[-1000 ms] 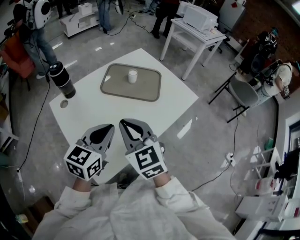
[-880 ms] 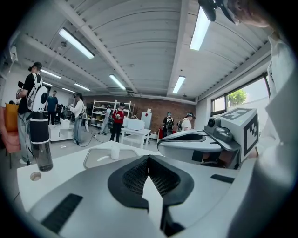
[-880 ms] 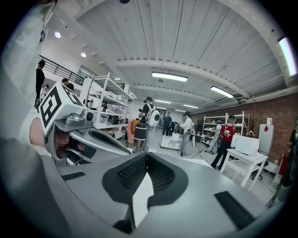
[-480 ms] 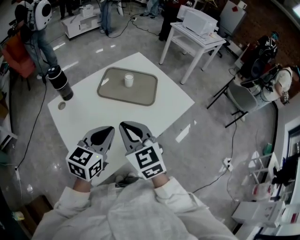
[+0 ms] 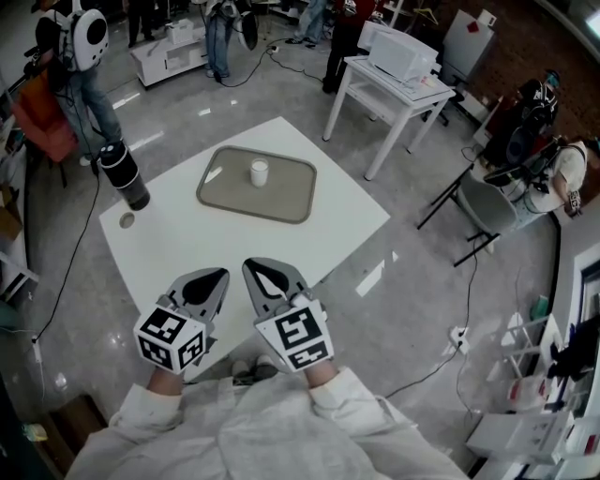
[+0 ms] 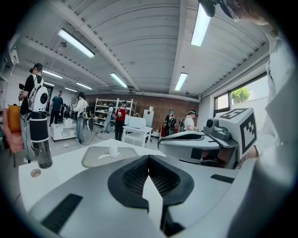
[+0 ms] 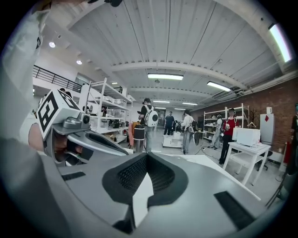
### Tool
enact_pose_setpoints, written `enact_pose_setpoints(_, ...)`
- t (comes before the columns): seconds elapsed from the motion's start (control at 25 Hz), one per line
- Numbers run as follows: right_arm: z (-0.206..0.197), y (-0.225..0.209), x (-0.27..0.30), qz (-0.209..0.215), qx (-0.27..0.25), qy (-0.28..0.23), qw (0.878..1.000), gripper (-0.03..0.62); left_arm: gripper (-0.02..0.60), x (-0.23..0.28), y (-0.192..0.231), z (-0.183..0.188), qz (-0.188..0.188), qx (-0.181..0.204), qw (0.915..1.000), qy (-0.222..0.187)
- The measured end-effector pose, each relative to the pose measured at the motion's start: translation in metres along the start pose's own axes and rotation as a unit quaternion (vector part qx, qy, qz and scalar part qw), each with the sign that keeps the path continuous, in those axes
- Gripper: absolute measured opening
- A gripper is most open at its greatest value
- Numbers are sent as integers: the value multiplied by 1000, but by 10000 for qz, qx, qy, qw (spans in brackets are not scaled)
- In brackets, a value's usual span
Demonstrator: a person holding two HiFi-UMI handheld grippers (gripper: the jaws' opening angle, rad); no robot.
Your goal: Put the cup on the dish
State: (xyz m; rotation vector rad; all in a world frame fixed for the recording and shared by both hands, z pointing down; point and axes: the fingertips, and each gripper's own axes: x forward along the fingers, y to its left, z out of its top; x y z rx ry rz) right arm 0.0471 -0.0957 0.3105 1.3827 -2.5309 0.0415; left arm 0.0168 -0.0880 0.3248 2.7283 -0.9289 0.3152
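We note cup (image 5: 259, 172) upright on dish (image 5: 292, 199), far side of table (image 5: 187, 239). Left tongs (image 5: 210, 279), right tongs (image 5: 260, 269) closed, empty, held clear at near edge; we judge placement done.

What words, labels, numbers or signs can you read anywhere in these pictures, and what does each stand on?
No word or number can be read anywhere.
Square markers on the left gripper and right gripper: black-and-white patterns, not text.
Red diamond sticker far back: too small to read.
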Motion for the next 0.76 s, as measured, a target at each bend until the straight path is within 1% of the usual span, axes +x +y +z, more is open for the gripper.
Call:
enact_pose_setpoints(0.2,3,-1,-2,34,-31,-30,10000,14,6,1,-4,5,-23,56,10000,-37)
enact_pose_setpoints(0.32,-2,1,1,74,-18,28,10000,14,8,1,-3,6,-35,73,10000,-46)
enact_pose_setpoints(0.6,-15,-4,-3,-55,70,126,9999,14,8,3,-4,2,-91,57,9999,-8)
enact_pose_setpoints(0.76,-11,-5,-3,-66,63,127,9999,14,8,2,-3,3,-136,90,9999,30)
